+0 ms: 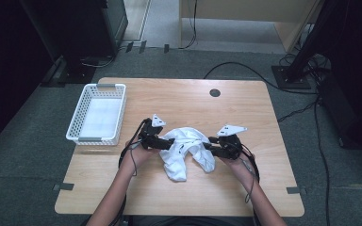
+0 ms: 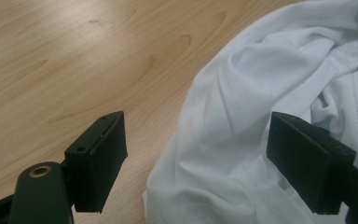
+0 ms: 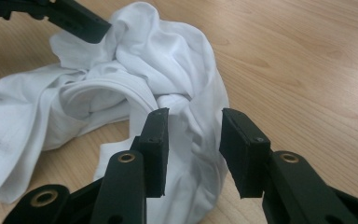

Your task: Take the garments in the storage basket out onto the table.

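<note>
At centre left of the high view, a white basket point(image 1: 97, 114) sits on the wooden table point(image 1: 184, 99), near its left edge and well apart from the cloth.

Lower centre of that view: the left gripper point(image 1: 162, 142), held in the person's left hand point(image 1: 139, 151), reaches the left edge of a crumpled white cloth point(image 1: 186, 149). A grey plate point(image 1: 157, 121) tops it.

Left gripper view: the left gripper point(image 2: 196, 161) has its jaws wide apart, one over bare table point(image 2: 65, 56) at lower left, the other at lower right over the cloth point(image 2: 242, 116). Cloth lies between them, ungripped.

Right of centre in the high view, the right gripper point(image 1: 209, 146), in the right hand point(image 1: 238, 162), meets the cloth's right side. A dark round hole point(image 1: 215, 92) marks the table's upper middle.

Right gripper view: the right gripper point(image 3: 193, 149) has its jaws partly open, with a fold of cloth point(image 3: 121, 84) lying in the gap; whether the pads touch it is hard to tell. The left gripper point(image 3: 74, 21) shows at upper left, resting against the bunched cloth.
</note>
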`<action>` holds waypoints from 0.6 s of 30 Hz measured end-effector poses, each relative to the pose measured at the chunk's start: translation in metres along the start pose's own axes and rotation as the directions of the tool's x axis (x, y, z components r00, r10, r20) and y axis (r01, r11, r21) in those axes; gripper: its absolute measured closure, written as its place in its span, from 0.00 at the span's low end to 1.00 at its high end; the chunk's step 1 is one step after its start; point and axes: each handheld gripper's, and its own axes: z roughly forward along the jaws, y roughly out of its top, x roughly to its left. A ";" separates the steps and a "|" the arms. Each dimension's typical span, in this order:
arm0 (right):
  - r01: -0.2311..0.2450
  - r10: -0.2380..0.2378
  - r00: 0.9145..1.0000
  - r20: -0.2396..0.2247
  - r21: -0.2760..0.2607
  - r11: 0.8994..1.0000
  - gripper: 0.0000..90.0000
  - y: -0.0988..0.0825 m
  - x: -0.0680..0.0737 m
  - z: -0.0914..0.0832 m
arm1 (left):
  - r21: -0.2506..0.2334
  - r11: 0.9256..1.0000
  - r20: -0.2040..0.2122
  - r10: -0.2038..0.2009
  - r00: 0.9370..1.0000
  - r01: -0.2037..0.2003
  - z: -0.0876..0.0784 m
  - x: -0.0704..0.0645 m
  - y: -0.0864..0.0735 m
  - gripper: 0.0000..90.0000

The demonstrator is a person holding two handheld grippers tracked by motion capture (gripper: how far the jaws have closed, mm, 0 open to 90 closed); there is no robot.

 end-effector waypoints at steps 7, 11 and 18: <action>-0.006 0.006 1.000 -0.031 -0.019 1.000 0.68 0.005 0.006 -0.003 | -0.007 1.000 -0.012 0.005 1.000 -0.005 0.006 0.005 0.013 0.23; 0.002 -0.002 0.999 -0.045 -0.016 1.000 0.68 0.005 0.010 -0.002 | 0.017 1.000 -0.020 0.005 1.000 -0.005 0.016 0.008 0.015 0.23; 0.013 -0.012 0.998 -0.067 0.014 1.000 0.69 0.001 0.015 0.006 | 0.061 0.998 -0.032 0.010 0.999 -0.008 0.032 0.012 0.008 0.23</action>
